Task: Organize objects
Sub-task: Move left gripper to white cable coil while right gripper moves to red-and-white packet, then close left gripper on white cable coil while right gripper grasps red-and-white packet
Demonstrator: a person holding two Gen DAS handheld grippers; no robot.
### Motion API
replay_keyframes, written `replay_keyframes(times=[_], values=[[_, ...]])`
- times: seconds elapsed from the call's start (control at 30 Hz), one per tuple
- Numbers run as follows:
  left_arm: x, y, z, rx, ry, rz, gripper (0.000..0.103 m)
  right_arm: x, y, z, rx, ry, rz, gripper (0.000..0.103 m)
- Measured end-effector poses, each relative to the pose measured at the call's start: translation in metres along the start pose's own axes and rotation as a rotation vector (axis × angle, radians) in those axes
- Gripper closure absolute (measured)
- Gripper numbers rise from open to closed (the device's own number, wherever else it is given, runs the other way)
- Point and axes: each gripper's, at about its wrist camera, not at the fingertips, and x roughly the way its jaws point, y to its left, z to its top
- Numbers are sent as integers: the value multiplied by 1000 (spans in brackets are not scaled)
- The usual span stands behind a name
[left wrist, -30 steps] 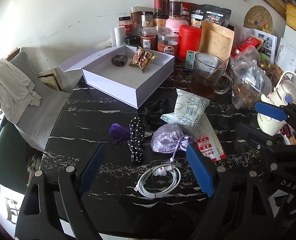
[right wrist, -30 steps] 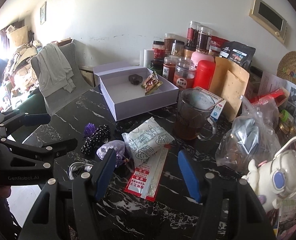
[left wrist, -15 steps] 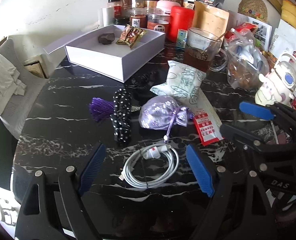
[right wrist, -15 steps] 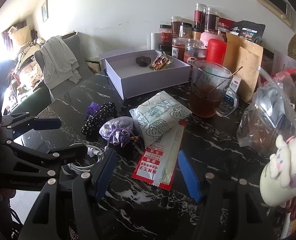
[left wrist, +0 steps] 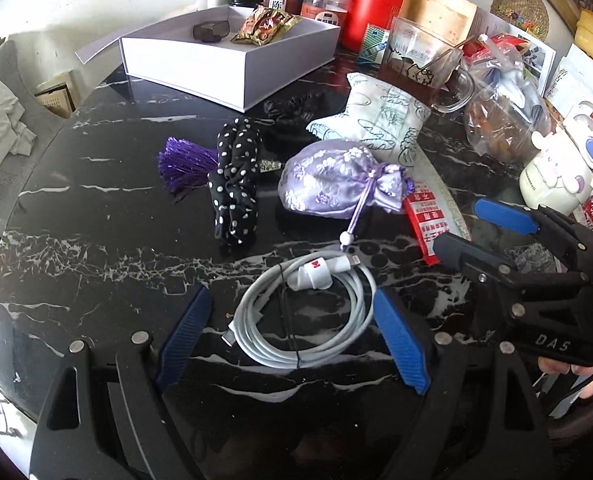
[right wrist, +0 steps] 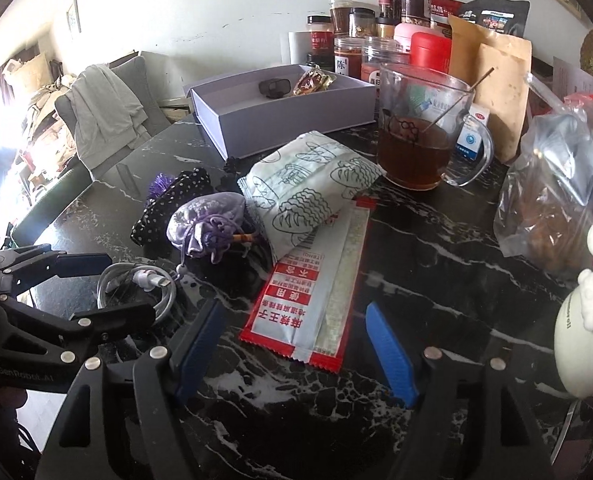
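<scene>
The left tool (left wrist: 292, 332) stands wide open and holds nothing; its blue pads flank a coiled white charging cable (left wrist: 304, 316) lying on the black marble counter (left wrist: 96, 248). The cable band carries a small red logo. The tool body reads "GenRobot.AI" in the right wrist view.

The right tool (right wrist: 296, 354) is also wide open and empty, marked "DAS" in the left wrist view. Between its pads lies a red-and-white sachet (right wrist: 308, 304) printed with Chinese characters.

Just beyond the cable lie a lilac drawstring pouch (left wrist: 328, 184), a black polka-dot scrunchie (left wrist: 234, 188) and a purple tassel (left wrist: 184, 164).

A white open box (left wrist: 224, 64) holds a dark object and a snack wrapper (left wrist: 264, 26). A glass mug (right wrist: 420, 128) shows a Hello Kitty outline.
</scene>
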Motion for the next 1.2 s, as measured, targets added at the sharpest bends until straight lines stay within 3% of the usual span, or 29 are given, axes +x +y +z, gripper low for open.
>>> replay_keyframes(times=[0.23,0.47,0.63,0.73,0.87,1.03,1.2], values=[[6,-1,3,19,-12,17,12,18,1,4,9,28,-2,29],[5,2,2,22,-13,12,11,25,3,8,-17,24,-78,28],[2,3,-2,20,-22,1,11,24,2,7,-17,26,-77,28],[0,0,-4,27,-25,-3,11,21,3,7,-31,25,-71,43],[0,-8,-8,54,-32,-4,11,18,3,3,-38,27,-66,45],[2,-21,-15,152,-41,54,12,9,1,-5,-42,39,-57,45],[0,-24,-19,154,-58,44,15,-2,-1,-17,-50,52,-50,45]])
